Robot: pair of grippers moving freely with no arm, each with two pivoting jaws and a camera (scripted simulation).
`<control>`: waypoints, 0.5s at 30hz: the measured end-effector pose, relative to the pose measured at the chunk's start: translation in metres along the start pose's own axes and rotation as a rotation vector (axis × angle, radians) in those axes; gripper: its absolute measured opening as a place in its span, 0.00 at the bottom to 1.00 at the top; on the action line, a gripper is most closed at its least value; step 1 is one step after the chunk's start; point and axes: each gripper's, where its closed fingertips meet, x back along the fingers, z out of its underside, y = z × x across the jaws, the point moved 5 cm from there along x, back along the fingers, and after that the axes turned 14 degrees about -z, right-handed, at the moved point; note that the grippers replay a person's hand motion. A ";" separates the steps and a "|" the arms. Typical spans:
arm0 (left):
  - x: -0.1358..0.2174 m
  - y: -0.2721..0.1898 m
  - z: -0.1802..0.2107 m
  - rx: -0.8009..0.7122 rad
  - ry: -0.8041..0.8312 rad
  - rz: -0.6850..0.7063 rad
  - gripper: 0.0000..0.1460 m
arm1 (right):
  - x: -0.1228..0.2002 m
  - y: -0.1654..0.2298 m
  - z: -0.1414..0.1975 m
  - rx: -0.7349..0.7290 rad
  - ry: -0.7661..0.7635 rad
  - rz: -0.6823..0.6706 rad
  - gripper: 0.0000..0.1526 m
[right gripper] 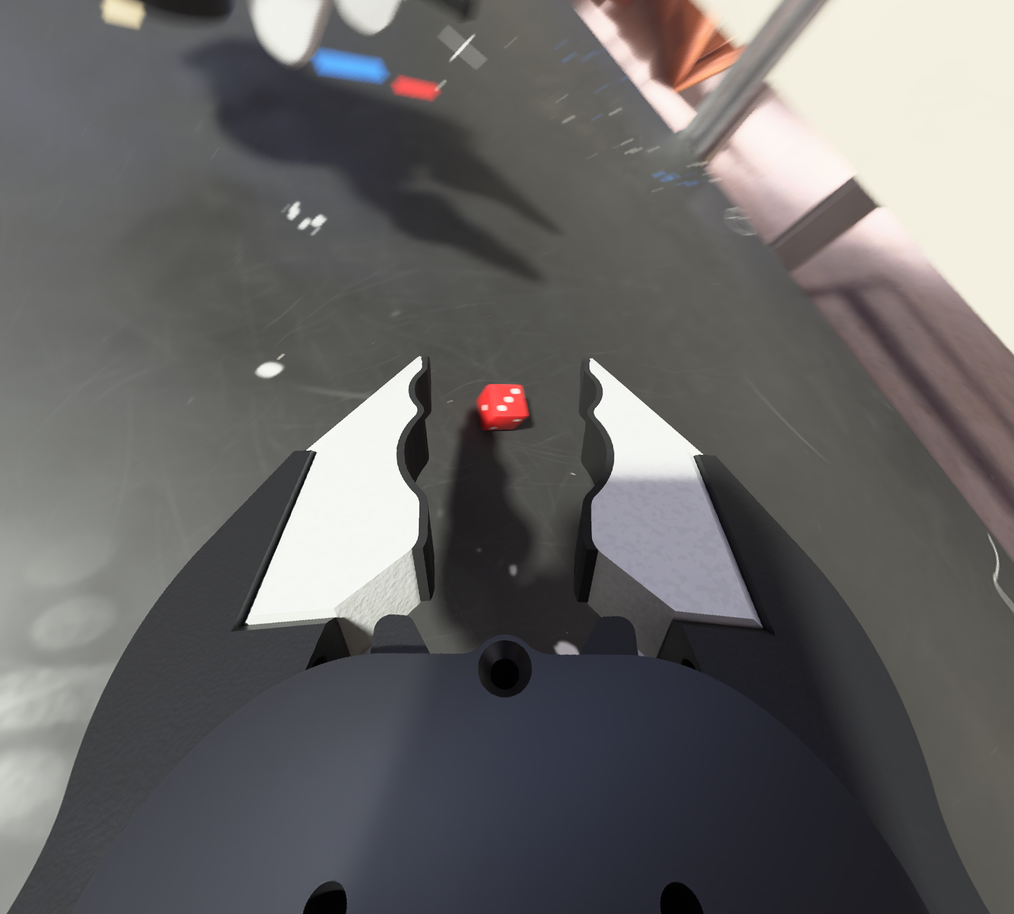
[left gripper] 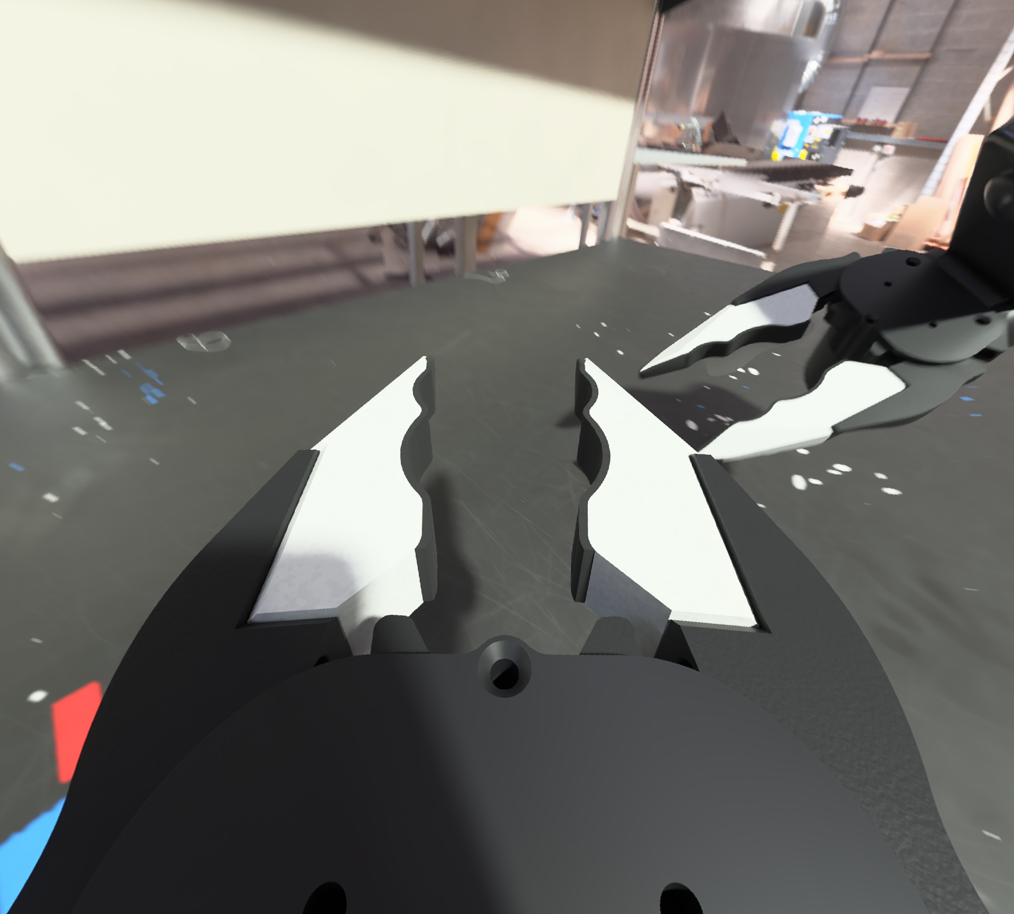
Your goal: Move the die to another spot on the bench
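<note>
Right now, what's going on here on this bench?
Two grippers are over a dark bench, and nothing is held yet. The right gripper has its jaws open and is lined up on a small red die that sits on the bench, seen in the gap between its fingertips but not touched by them. The left gripper is also open, with only bare bench between its jaws. The die has not been picked up.

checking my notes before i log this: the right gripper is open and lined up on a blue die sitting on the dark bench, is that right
Not quite: the die is red with white pips, not blue, as the right wrist view shows. The rest holds: the right gripper is open and lined up on it, and the die sits on the dark bench.
</note>
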 end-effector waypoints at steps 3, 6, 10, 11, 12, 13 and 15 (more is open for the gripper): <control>0.007 -0.001 0.000 -0.108 -0.155 -0.041 0.37 | 0.024 -0.017 0.014 -0.068 -0.196 0.227 0.38; 0.013 0.001 0.002 -0.223 -0.234 -0.057 0.37 | 0.047 -0.028 0.029 -0.013 -0.248 0.510 0.40; 0.020 0.004 -0.004 -0.274 -0.296 -0.116 0.36 | 0.067 -0.034 0.037 0.067 -0.270 0.758 0.38; 0.021 0.005 -0.004 -0.261 -0.308 -0.120 0.36 | 0.071 -0.035 0.038 0.059 -0.281 0.780 0.37; 0.021 0.005 -0.004 -0.247 -0.313 -0.123 0.36 | 0.073 -0.035 0.038 0.051 -0.291 0.796 0.37; 0.021 0.006 -0.003 -0.232 -0.310 -0.125 0.36 | 0.075 -0.036 0.039 0.043 -0.301 0.806 0.37; 0.019 0.006 -0.001 -0.204 -0.296 -0.116 0.36 | 0.077 -0.036 0.039 0.024 -0.317 0.802 0.37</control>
